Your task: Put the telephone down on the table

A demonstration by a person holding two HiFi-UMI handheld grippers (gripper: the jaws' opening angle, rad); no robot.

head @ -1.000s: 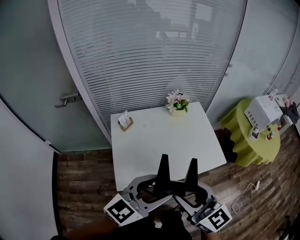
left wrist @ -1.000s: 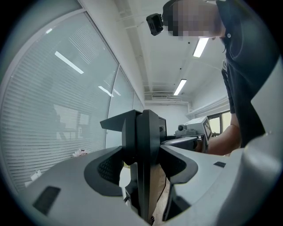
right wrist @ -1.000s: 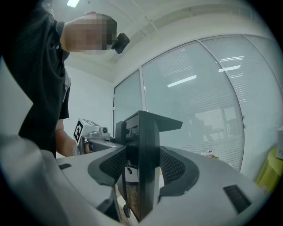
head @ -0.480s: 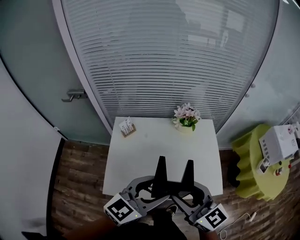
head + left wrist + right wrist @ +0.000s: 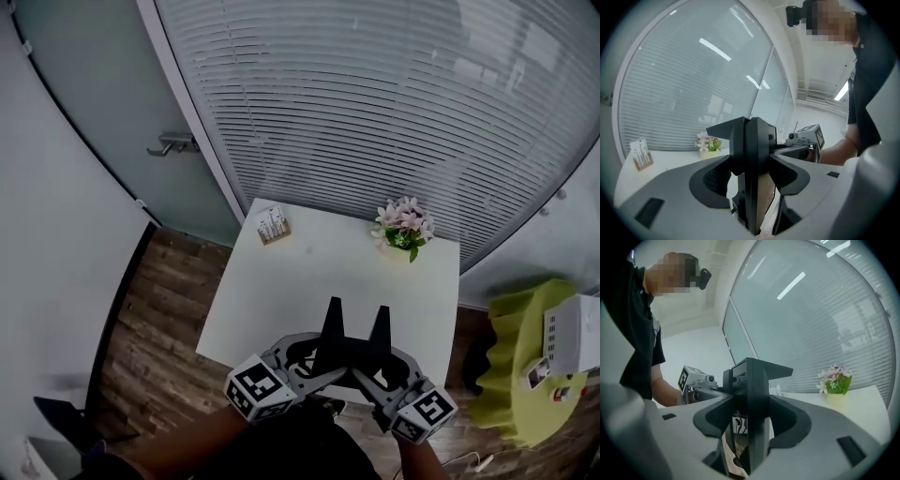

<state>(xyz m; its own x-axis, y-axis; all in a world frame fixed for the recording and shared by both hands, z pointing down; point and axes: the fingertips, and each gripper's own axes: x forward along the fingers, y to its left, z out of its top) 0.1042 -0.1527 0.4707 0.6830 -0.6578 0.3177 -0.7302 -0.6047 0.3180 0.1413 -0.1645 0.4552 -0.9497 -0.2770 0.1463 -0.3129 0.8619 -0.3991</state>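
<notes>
No telephone shows in any view. In the head view my left gripper and right gripper are held side by side over the near edge of the white square table. Both point toward the far side. Each gripper's black jaws are pressed together with nothing between them. The left gripper view shows my left gripper shut, with the right gripper's marker cube beside it. The right gripper view shows my right gripper shut too.
A pot of pink flowers stands at the table's far right corner and a small card holder at its far left. Behind is a blind-covered glass wall and a door handle. A yellow-green round table carries a white device.
The head view has swung: the table now lies more to the right and at an angle, and the green table has slid to the frame edge. Both grippers stay shut, side by side.
</notes>
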